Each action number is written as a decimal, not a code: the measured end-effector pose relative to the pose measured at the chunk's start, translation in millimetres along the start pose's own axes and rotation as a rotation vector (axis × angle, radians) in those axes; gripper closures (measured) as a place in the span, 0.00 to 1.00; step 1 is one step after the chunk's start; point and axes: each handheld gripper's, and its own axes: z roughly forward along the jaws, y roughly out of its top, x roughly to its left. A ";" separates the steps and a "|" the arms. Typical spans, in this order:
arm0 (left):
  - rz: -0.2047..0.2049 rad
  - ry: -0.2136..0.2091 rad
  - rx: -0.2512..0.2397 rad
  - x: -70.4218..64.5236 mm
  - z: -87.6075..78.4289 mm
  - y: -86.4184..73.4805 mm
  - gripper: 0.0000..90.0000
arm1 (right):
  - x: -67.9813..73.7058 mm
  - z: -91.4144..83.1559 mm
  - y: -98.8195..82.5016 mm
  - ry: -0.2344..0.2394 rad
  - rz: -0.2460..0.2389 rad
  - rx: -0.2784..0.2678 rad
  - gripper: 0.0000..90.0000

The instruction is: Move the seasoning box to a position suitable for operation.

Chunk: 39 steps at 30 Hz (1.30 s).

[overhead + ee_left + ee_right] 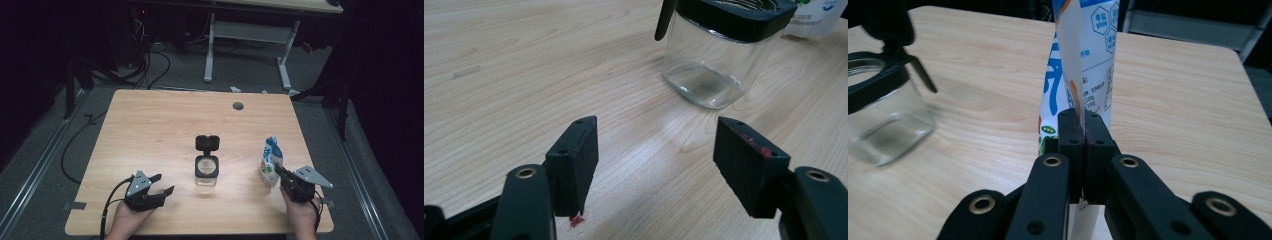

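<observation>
The counter (pixel 165 120) is pale wood and carries all items. The jar (pixel 206 172) stands upright near its middle, ahead and to the right of the left claw (pixel 161 184), well apart from it; the jar's black hinged lid (pixel 207 142) is flipped back and stands open. The pouch (pixel 270 161) stands upright directly in front of the right claw (pixel 278 172), to the right of the jar.

The left hand (pixel 131 217) enters from the near edge and holds its claw low over the counter, angled toward the jar; its jaws are spread apart with nothing between them. The right hand (pixel 300 212) reaches forward from the near right edge; its claw is clenched on the pouch's lower edge, pads pressed together on the thin film.
</observation>
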 end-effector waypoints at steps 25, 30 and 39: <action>0.035 -0.040 -0.009 -6.1 1.6 -0.1 0.39 | 19.1 -19.9 34.9 0.118 -0.051 0.246 0.99; 0.034 -0.052 -0.016 -7.5 1.5 0.0 0.39 | 19.4 -20.8 37.8 0.132 -0.043 0.278 0.99; 0.044 -0.086 -0.039 -13.4 1.9 -0.1 0.39 | 21.1 -21.4 47.3 0.153 -0.066 0.351 0.99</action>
